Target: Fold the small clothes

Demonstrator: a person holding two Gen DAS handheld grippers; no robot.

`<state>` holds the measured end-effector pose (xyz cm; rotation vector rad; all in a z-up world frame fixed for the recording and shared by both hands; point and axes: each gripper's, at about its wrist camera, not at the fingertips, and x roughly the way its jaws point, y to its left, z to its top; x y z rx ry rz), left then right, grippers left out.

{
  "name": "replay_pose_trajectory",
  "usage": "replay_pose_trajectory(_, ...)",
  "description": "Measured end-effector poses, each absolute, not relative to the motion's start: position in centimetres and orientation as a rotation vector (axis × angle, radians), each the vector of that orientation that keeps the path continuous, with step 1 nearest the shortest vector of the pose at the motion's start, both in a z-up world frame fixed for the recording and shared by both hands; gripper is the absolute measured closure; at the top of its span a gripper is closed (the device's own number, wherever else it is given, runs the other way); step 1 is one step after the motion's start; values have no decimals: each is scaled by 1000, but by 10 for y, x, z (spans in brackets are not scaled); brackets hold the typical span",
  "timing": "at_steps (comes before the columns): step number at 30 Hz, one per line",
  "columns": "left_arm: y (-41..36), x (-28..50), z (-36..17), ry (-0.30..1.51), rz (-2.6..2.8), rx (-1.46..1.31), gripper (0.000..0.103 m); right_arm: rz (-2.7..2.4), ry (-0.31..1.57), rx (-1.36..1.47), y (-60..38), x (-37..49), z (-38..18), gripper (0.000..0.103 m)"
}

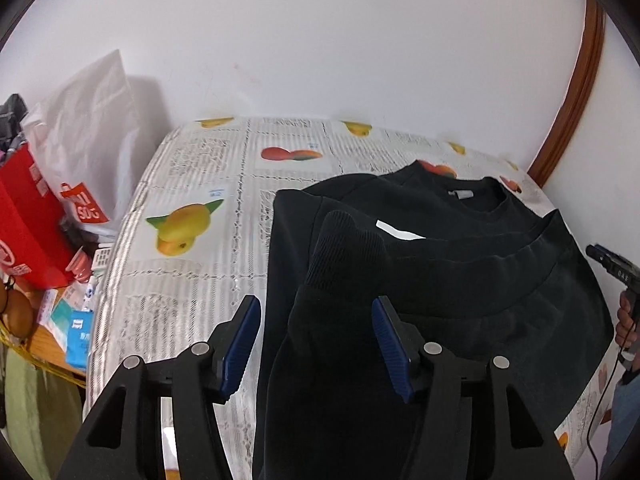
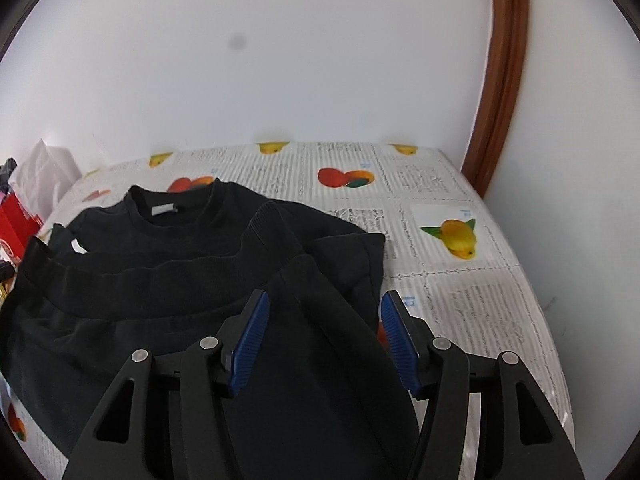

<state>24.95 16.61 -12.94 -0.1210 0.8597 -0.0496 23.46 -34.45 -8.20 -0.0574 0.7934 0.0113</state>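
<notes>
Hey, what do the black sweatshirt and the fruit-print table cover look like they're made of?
Black sweatshirt: likely soft matte knit, cotton-like; ribbed cuff and hem band, limp folds. Table cover: probably glossy plastic or oilcloth; faint sheen and printed fruit and newsprint pattern, though coated fabric is possible.

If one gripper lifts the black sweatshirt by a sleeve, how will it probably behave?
The black sweatshirt is probably floppy: its sleeves already lie folded over the body in soft creases. A lifted sleeve would likely hang and undo the fold. It should not slip much, since the thick knit with its ribbed cuff looks rough against the printed tablecloth.
</notes>
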Motion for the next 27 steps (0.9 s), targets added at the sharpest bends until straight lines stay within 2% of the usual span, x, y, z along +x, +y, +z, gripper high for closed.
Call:
replay_pose_trajectory(6,165,265,-140,898,-72,-105,49,39,847,-133,-325,270,-95,45)
replay_pose_trajectory(8,165,267,-143,906,-71,-120,64,47,880,-135,-322,284,-102,45)
replay_pose_trajectory(9,164,267,-143,913,-71,-130,79,56,899,-119,-323,292,-107,46)
replay_pose_trajectory(10,163,266,-142,918,-57,-130,85,69,915,-99,-324,297,-111,52)
replay_pose_trajectory(11,162,264,-139,907,-43,-119,88,85,933,-78,-324,301,-115,66)
replay_pose_trajectory(12,160,261,-134,892,-42,-105,91,93,958,-51,-326,306,-120,70)
replay_pose_trajectory(14,153,255,-121,856,-29,-82,92,80,949,-31,-329,305,-121,82)
replay_pose_trajectory(17,141,248,-97,798,-29,-51,92,124,884,20,-335,292,-107,89)
replay_pose_trajectory(22,128,252,-65,698,-2,-54,92,171,734,149,-356,268,-65,90)
replay_pose_trajectory(27,129,286,-73,708,39,-79,92,150,684,198,-371,272,-52,90)
